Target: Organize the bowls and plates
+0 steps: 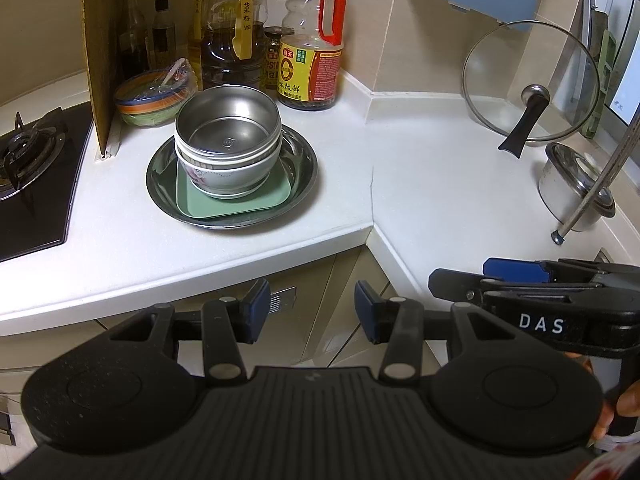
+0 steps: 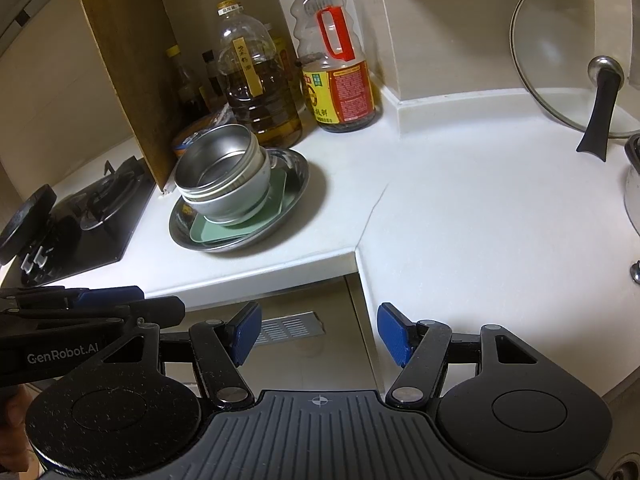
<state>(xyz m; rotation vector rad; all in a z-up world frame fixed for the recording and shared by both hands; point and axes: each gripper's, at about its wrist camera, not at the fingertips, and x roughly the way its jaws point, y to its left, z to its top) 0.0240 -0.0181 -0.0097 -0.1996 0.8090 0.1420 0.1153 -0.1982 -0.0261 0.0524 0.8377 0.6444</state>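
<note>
A stack stands on the white counter: a round steel plate (image 1: 304, 156) at the bottom, a green square plate (image 1: 240, 202) on it, a white floral bowl (image 1: 224, 178), then a steel bowl (image 1: 228, 128) on top. The stack also shows in the right wrist view, with the steel bowl (image 2: 220, 164), green plate (image 2: 224, 232) and steel plate (image 2: 298, 172). My left gripper (image 1: 312, 308) is open and empty, held off the counter's front edge. My right gripper (image 2: 320, 332) is open and empty beside it, and shows in the left wrist view (image 1: 516, 276).
Oil and sauce bottles (image 1: 310, 40) stand behind the stack, with a stack of coloured bowls (image 1: 154, 96) to their left. A gas hob (image 1: 32, 160) and a brown board (image 1: 104, 40) are at left. A glass lid (image 1: 532, 84) and a steel pot (image 1: 572, 184) are at right.
</note>
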